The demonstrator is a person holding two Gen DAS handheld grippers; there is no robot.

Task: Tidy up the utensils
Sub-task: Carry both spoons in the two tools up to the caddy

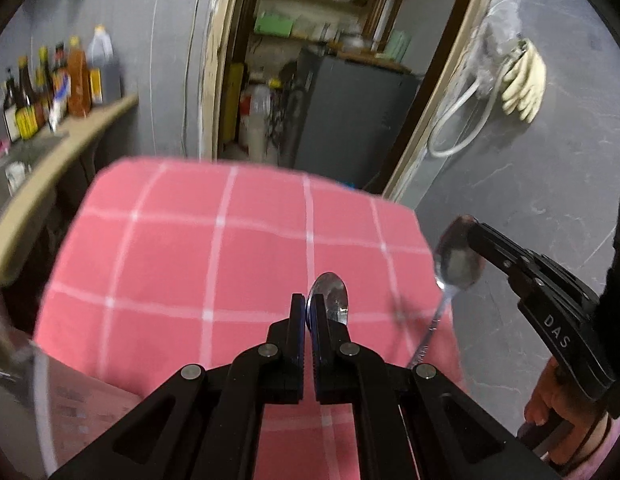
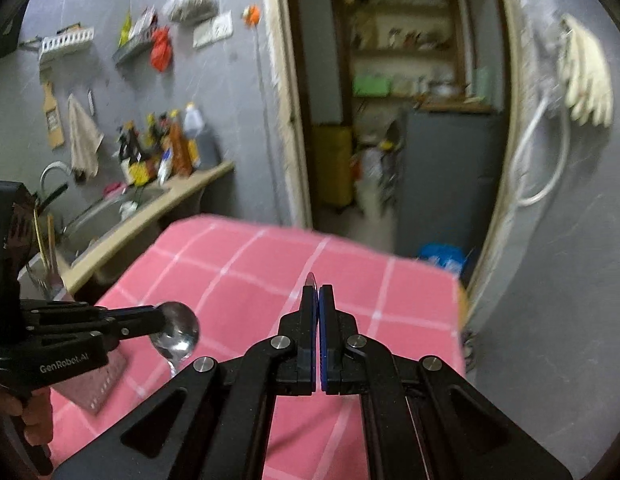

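From the left wrist, the left gripper (image 1: pixel 309 308) has its jaws clamped on a spoon (image 1: pixel 330 296) above the pink checked worktop (image 1: pixel 170 240), with the right gripper (image 1: pixel 476 228), marked "DAS", clamping a second spoon (image 1: pixel 458 260) at three o'clock, while from the right wrist the "GenRobot.AI" tool sits at nine o'clock.

The bottles (image 1: pixel 50 88) on the counter are too blurred to read their labels. The left gripper (image 1: pixel 308 312) hides the handle of its spoon (image 1: pixel 330 296). In the right wrist view only a thin edge of the other spoon (image 2: pixel 311 279) shows above the pads.
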